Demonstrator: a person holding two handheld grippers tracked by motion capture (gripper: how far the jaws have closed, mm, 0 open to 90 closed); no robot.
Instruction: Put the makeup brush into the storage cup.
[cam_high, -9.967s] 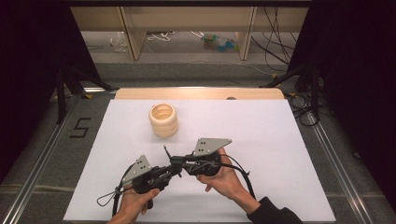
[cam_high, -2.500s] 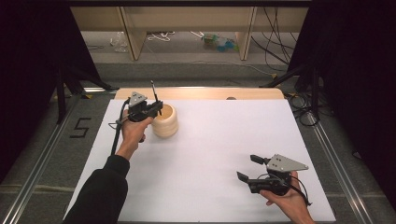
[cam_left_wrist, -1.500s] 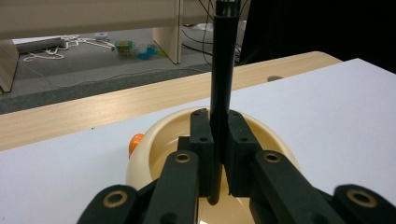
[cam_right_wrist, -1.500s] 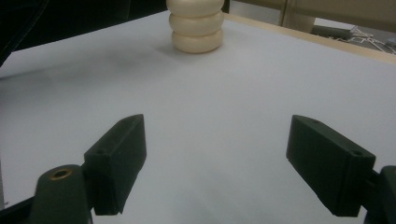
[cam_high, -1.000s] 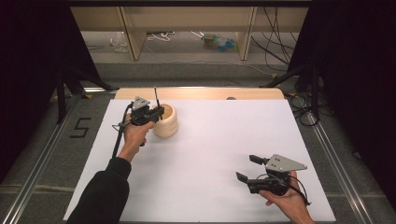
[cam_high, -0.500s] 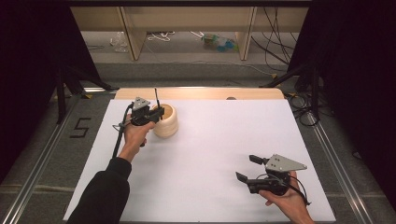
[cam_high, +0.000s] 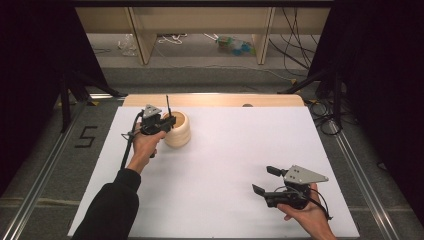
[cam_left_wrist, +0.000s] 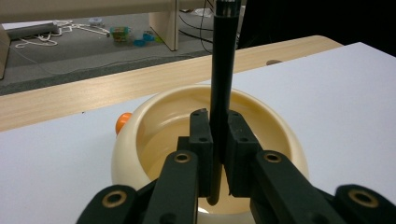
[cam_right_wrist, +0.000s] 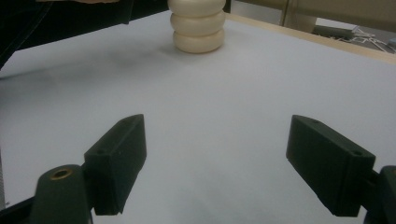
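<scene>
My left gripper (cam_left_wrist: 217, 154) pinches a black pen (cam_left_wrist: 221, 74) upright over the cream pot (cam_high: 176, 129); my right gripper (cam_right_wrist: 215, 168), fingers spread, sits well apart on the bare desk (cam_high: 240, 150).

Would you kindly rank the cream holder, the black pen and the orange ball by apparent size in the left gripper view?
1. Cream holder
2. Black pen, upright in the left claw
3. Orange ball, mostly hidden behind the holder, so its full size is unsure.
</scene>
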